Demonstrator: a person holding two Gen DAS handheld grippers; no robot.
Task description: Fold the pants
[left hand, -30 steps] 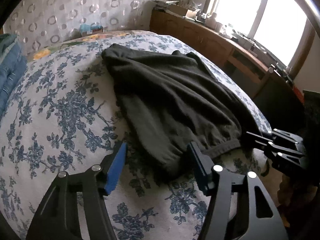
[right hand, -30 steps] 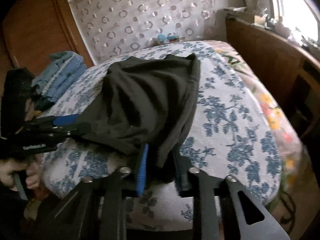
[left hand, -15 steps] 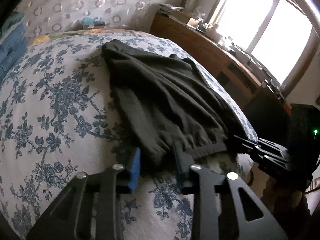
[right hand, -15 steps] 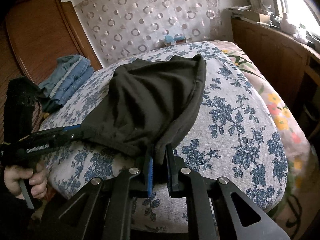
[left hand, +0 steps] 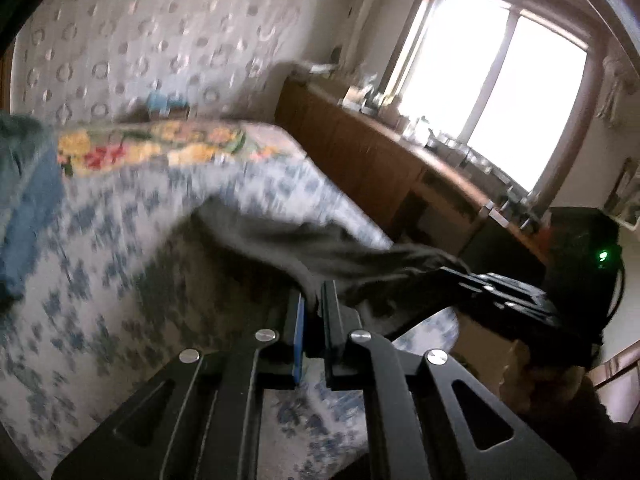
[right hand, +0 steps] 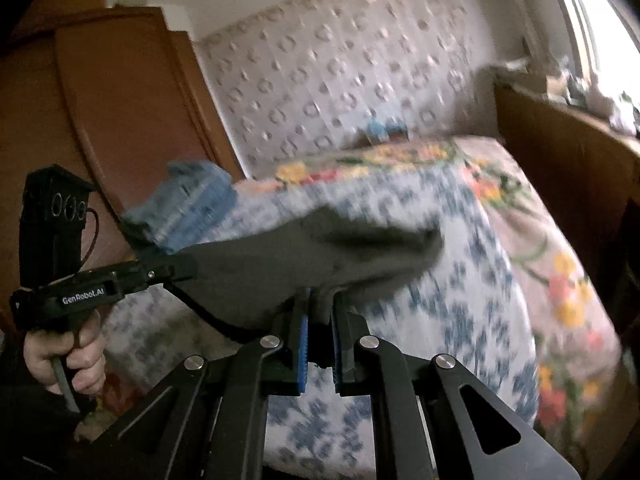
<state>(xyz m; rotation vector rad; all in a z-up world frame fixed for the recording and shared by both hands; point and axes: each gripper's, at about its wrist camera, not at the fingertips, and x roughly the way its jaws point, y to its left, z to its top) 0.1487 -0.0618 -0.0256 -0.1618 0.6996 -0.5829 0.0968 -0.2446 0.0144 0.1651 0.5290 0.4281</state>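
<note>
Left wrist: tools (left hand: 312, 300) clamping pants (left hand: 320, 248)

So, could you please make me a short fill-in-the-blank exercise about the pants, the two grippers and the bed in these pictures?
1. Both grippers are shut on the dark ____.
2. The pants hang stretched between the left gripper and the ____ gripper.
3. The bed cover under the pants has a ____ floral print.
4. Folded blue jeans lie on the bed beside a ____ wardrobe.

Missing words: pants; right; blue; wooden
</note>
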